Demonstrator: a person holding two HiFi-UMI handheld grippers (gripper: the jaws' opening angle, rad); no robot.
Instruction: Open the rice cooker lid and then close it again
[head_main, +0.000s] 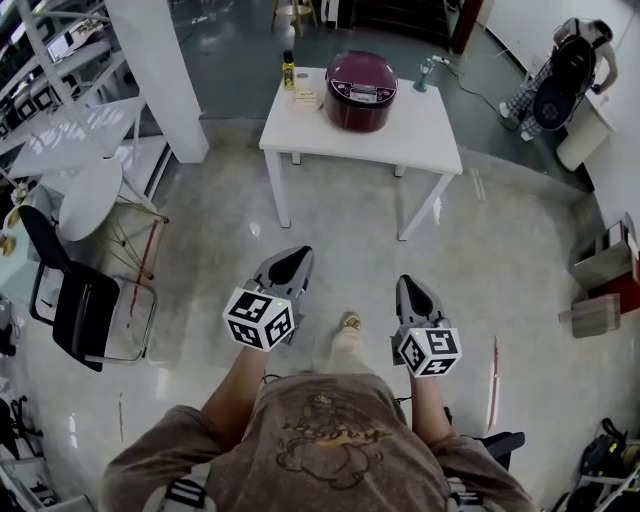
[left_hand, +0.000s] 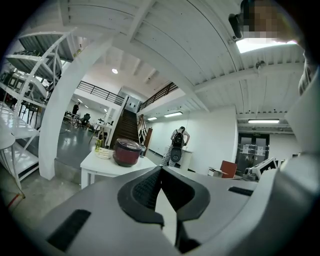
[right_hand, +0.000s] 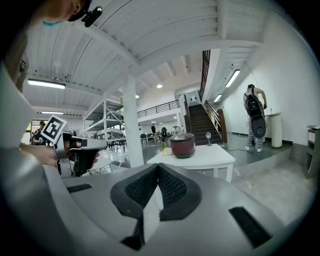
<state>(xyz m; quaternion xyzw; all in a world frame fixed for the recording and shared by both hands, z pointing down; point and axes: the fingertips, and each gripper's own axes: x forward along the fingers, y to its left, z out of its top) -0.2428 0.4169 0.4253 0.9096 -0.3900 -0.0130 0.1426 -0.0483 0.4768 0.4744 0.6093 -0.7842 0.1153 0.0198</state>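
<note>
1. Head view: the rice cooker (head_main: 360, 92) stands on a white table (head_main: 400, 140) at the upper centre of the frame, with its lid down. A small bottle (head_main: 288, 72) stands near the table's upper left corner, just left of the cooker.
2. Head view: the left gripper (head_main: 296, 254) and the right gripper (head_main: 409, 284) are held side by side in the lower middle of the frame, over bare floor and well apart from the table. Both point up the frame toward the table. A black chair (head_main: 80, 305) stands at the left edge. A person (head_main: 570, 70) stands at the upper right.
3. Left gripper view: the left gripper (left_hand: 161, 170) has its jaws together, tips meeting, with nothing between them. The rice cooker (left_hand: 126, 152) shows left of centre, above the jaws, on the white table (left_hand: 102, 165). A staircase (left_hand: 127, 127) rises behind it. A person with a backpack (left_hand: 177, 145) stands to the right of the cooker.
4. Right gripper view: the right gripper (right_hand: 158, 167) likewise has its jaws pressed together and holds nothing. The rice cooker (right_hand: 182, 145) sits just above and right of the jaw tips, on the table (right_hand: 210, 156), lid down. The left gripper (right_hand: 100, 145) appears at the left of the frame with its marker cube. The person (right_hand: 255, 117) stands at the right.
</note>
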